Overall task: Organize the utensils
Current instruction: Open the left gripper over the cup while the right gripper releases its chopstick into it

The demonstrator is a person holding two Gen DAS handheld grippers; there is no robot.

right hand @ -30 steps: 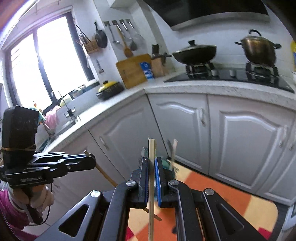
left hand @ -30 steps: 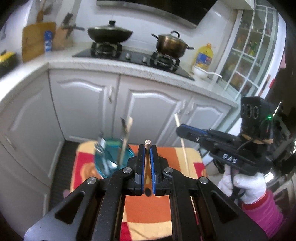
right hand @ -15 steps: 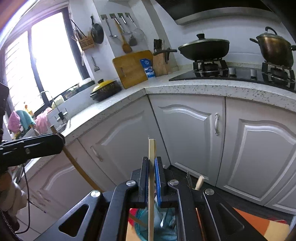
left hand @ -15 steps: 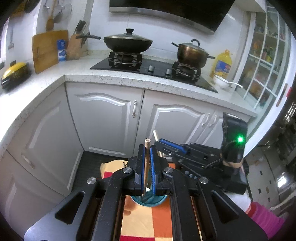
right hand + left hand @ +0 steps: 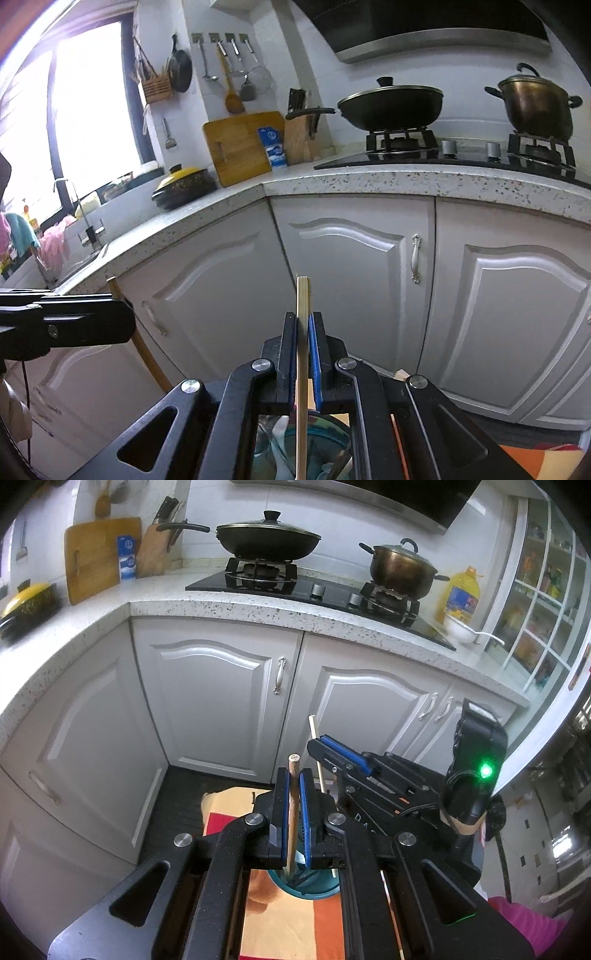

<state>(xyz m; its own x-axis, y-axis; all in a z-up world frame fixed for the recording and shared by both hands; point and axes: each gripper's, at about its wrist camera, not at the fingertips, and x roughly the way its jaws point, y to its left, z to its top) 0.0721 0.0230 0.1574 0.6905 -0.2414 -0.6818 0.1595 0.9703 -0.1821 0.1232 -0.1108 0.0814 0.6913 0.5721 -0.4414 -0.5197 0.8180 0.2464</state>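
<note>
Left gripper point(image 5: 293, 805): jaws closed on a brown round wooden stick point(image 5: 293, 812), long axis near upright, lower end inside the teal glass bowl point(image 5: 306, 888) on the orange-patterned cloth point(image 5: 295, 926).
Right gripper point(image 5: 303, 350): jaws closed on a pale bamboo chopstick point(image 5: 303, 332), upright, over the same bowl.
Surroundings: white cabinet doors point(image 5: 218, 709), wok point(image 5: 267, 541), pot point(image 5: 400, 566).
Change: a second ago the bowl lay farther ahead; both grippers have since come over it.

Orange-and-red patterned cloth point(image 5: 295, 919) over the surface, teal glass bowl point(image 5: 306, 886) directly on it.
</note>
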